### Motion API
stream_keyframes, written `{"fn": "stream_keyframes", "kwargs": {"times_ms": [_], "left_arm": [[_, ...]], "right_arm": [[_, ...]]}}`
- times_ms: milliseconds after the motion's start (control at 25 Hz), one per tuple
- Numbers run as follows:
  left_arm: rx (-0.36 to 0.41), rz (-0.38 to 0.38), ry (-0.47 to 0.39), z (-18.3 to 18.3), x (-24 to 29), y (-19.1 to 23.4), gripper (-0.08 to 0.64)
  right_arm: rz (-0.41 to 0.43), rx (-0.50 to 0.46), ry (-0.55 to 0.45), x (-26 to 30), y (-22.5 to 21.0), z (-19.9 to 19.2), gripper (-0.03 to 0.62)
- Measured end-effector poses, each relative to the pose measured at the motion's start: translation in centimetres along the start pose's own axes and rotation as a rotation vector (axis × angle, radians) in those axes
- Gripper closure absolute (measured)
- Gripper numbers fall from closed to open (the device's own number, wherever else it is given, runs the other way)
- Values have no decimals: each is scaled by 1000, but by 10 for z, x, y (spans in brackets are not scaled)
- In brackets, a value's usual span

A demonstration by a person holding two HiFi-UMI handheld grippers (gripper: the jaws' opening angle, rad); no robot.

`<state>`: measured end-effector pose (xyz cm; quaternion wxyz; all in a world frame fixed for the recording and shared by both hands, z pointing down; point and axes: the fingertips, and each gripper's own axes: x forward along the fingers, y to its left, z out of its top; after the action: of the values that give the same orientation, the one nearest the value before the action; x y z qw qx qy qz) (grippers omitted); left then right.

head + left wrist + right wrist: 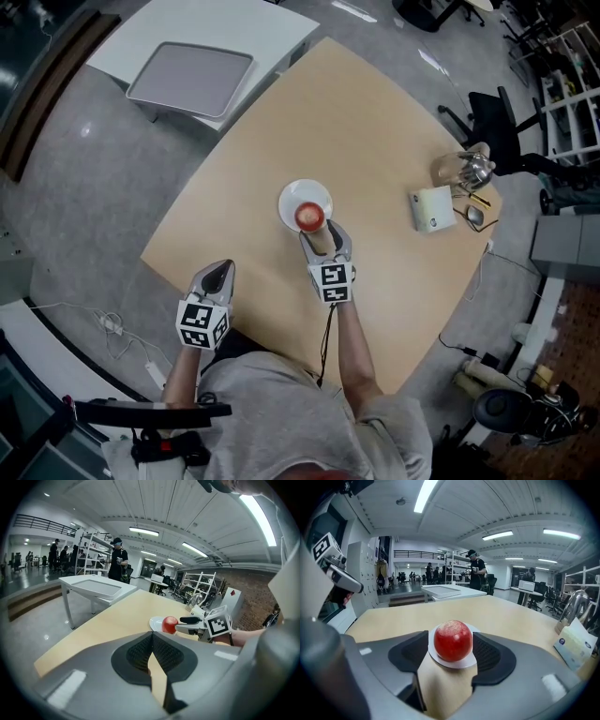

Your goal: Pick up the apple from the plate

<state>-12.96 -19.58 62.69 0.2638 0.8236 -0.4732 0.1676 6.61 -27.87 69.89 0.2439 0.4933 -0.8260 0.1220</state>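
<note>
Right gripper view: we list apple [453, 641] on plate [456, 663], dead ahead between right gripper [450, 635] wide jaws, untouched; left gripper [152, 638] closed, farther.

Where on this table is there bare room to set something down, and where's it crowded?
Bare: the table beyond the plate, and its left side between plate and left gripper. Crowded: the right corner, with white box and clear jug; the right gripper, open at the apple.
</note>
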Motion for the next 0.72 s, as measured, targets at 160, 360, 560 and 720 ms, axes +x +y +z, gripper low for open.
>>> {"fn": "stream_keyframes", "kwargs": {"times_ms": [160, 360, 560, 720], "left_arm": [[-11, 6, 8, -2, 4, 2, 540], [-19, 13, 14, -3, 12, 6, 540], [-21, 10, 27, -7, 17, 7, 540], [-23, 5, 37, -8, 20, 6, 540]], "right_arm": [[-2, -2, -2, 10, -2, -3, 259], [-4, 3, 0, 22, -6, -9, 218], [-4, 9, 8, 29, -8, -15, 212], [-5, 8, 16, 34, -12, -17, 212]]}}
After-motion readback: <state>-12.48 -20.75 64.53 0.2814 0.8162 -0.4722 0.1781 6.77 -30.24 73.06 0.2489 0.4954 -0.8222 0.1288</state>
